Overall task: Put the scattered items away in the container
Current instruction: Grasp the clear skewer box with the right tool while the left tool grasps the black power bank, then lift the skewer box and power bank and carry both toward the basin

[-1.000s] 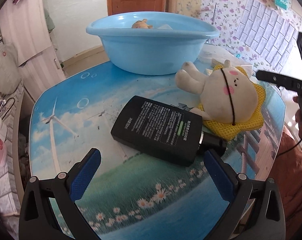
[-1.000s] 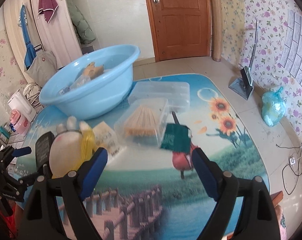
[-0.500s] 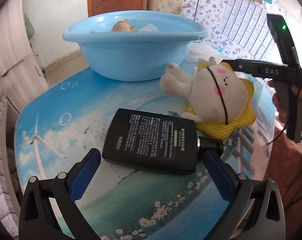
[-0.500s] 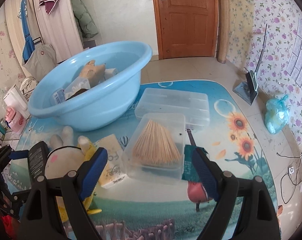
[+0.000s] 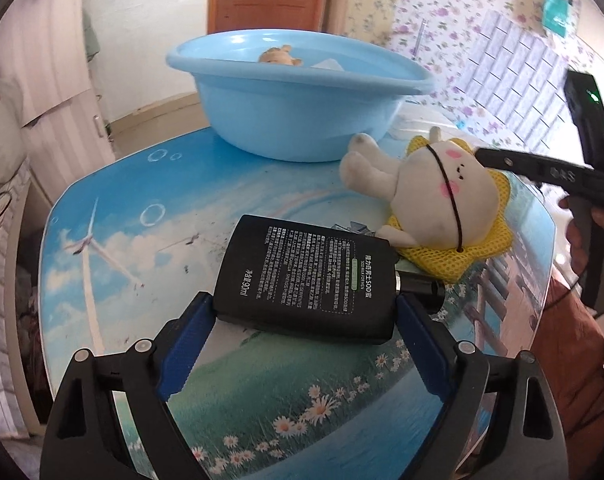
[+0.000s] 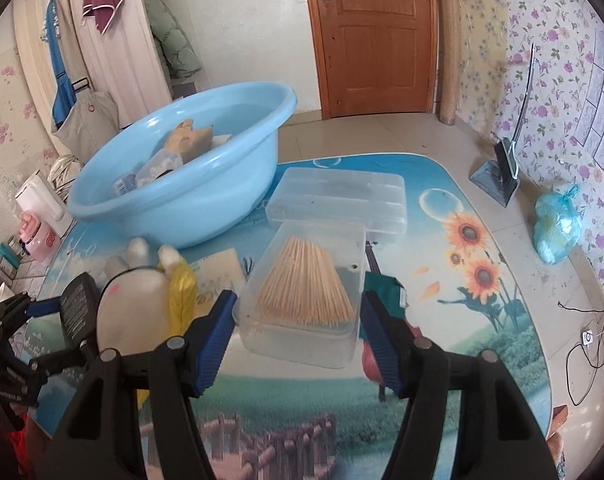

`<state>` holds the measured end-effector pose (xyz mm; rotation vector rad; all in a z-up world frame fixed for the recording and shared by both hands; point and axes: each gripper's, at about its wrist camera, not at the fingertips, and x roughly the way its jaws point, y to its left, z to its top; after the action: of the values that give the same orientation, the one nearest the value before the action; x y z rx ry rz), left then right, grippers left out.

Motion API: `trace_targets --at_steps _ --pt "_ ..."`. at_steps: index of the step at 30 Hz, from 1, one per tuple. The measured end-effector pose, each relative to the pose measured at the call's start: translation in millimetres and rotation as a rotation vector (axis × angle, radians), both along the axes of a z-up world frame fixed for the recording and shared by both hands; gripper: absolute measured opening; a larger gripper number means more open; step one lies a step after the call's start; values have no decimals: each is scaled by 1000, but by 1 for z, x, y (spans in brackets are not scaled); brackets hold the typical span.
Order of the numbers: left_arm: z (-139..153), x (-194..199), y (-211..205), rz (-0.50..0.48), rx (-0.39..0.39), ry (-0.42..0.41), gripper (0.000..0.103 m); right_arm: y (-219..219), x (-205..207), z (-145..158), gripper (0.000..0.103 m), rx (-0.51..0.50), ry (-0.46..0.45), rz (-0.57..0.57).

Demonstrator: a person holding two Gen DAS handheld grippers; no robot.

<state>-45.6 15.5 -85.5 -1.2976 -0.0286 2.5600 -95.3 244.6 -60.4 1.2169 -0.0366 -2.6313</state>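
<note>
Straddling a flat black bottle (image 5: 308,280) lying on the table (image 5: 114,216), the left gripper (image 5: 304,320) stands wide, its blue pads at the bottle's two ends — contact cannot be told. The right gripper (image 6: 298,332) is likewise spread around a clear box (image 6: 306,300) of wooden sticks, pads just beside its walls. A plush toy (image 5: 430,200) lies between the two, near the blue basin (image 6: 190,184), which already holds a few things.
</note>
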Motion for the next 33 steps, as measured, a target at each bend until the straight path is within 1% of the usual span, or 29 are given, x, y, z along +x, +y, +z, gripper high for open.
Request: trace_targets --at_steps 3,10,12,15,17,20,27,30,31,33 --pt "-1 3 -1 64 7 -5 90 3 11 1 63 -2 -2 17" --pt "1 12 -9 218 -5 -18 90 15 35 0 63 0 -12 28" --pt "1 13 -9 235 -7 -22 90 16 40 -1 63 6 -20 33" --pt "2 11 -7 230 -18 -20 91 14 45 -6 63 23 -35 51" --pt "2 11 -9 220 -12 -23 91 13 47 -10 63 38 -41 57" --pt "4 13 -10 202 -8 -24 91 11 45 -12 63 44 -48 51" --pt "2 6 -13 156 7 -26 91 7 38 -13 63 75 -48 39" --pt "1 4 -13 133 4 -34 93 5 36 -15 68 91 -53 23" --pt "-1 3 -12 128 -7 -39 94 4 34 -15 70 94 -54 17" --pt "-3 0 -11 121 -27 -38 97 2 32 -15 71 100 -57 12"
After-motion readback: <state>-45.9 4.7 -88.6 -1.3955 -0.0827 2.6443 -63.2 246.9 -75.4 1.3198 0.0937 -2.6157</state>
